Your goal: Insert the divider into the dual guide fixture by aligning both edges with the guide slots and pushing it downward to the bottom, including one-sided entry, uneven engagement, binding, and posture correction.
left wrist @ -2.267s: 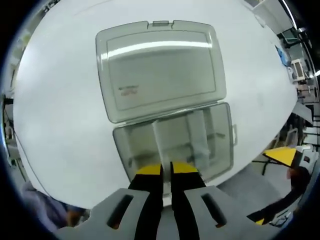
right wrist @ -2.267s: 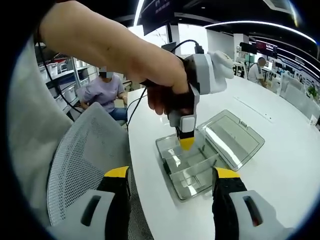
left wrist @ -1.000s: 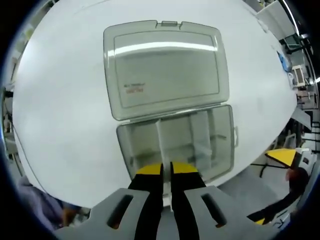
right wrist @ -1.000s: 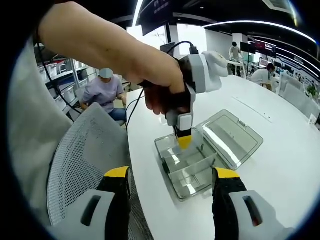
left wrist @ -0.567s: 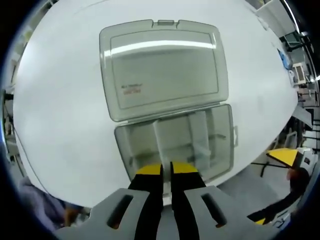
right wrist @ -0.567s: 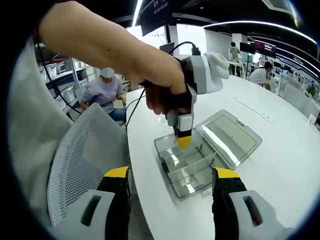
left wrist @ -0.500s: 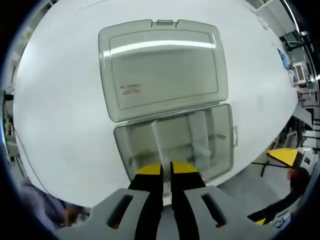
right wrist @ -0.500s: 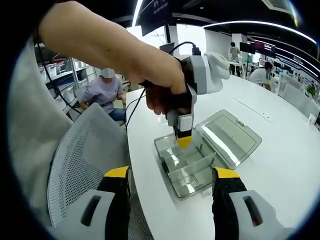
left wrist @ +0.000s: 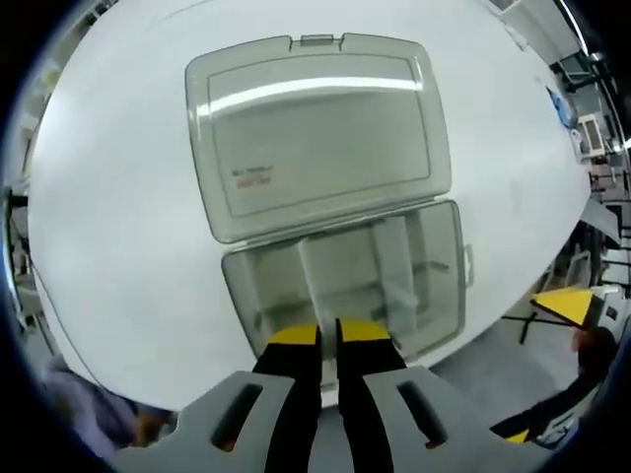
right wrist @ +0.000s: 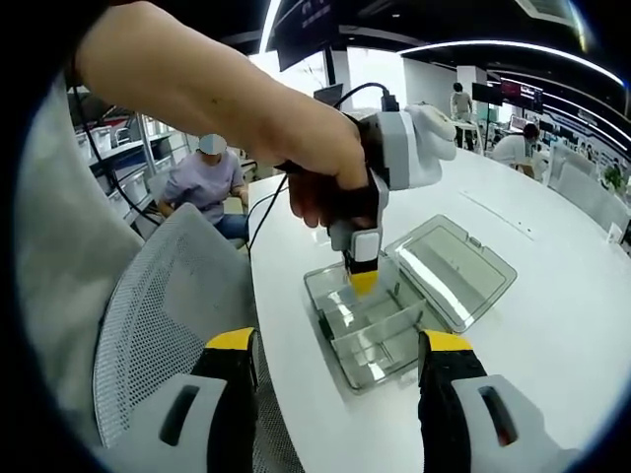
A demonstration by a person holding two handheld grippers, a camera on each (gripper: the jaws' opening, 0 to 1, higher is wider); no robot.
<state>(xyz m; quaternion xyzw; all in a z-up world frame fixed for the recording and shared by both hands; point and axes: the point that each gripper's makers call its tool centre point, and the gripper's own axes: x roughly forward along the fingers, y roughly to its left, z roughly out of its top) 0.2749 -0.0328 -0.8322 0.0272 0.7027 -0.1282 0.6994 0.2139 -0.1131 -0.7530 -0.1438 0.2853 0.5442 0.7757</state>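
A clear plastic box [left wrist: 237, 296] lies on the white table [left wrist: 108, 197] with its lid [left wrist: 315, 128] flat open behind it. My left gripper [left wrist: 328, 340] points down into the box's front edge, shut on a thin clear divider [left wrist: 314, 281] that runs across the tray between the walls. In the right gripper view the left gripper [right wrist: 363, 284], held by a hand [right wrist: 315, 187], has its yellow tips down in the box [right wrist: 380, 345]. My right gripper [right wrist: 340, 389] hangs open off the table's edge, well short of the box, holding nothing.
Fixed partitions [left wrist: 394, 261] split the tray into several cells. A grey mesh chair [right wrist: 163, 305] stands beside the table at the left of the right gripper view, and a seated person [right wrist: 207, 177] is behind it. Open white tabletop lies beyond the lid [right wrist: 455, 271].
The left gripper view has shifted a little, with the box drawing slightly nearer. The left gripper stays shut on the divider in the tray. The right gripper has not moved.
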